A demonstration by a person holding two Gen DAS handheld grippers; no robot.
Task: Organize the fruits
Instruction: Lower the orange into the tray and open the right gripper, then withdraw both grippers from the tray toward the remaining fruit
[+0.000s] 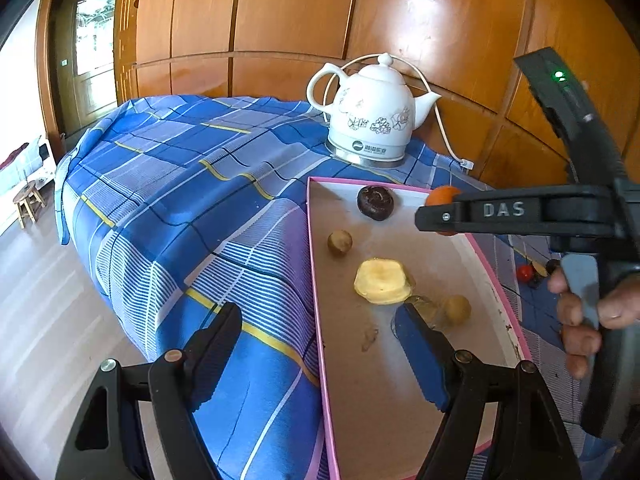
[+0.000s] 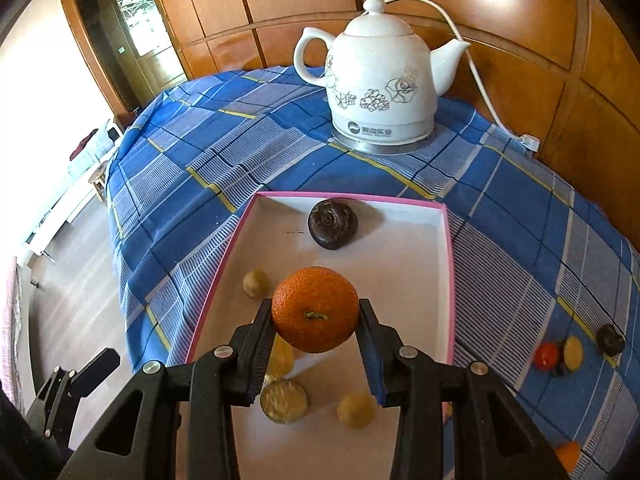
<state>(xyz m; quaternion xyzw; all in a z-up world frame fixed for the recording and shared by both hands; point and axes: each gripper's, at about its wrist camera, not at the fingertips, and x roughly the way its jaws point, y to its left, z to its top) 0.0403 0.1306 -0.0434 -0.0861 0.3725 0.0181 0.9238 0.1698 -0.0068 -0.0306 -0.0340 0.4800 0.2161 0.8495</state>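
Right gripper (image 2: 316,320) clamps an orange (image 2: 315,309) above the pink-edged box (image 2: 448,248) (dark fruit (image 2: 332,219) at far end); left gripper (image 1: 316,340) open, empty.

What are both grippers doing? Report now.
Left gripper: open, holding nothing, straddling the pink box's edge.
Right gripper: shut on the orange, above the box.
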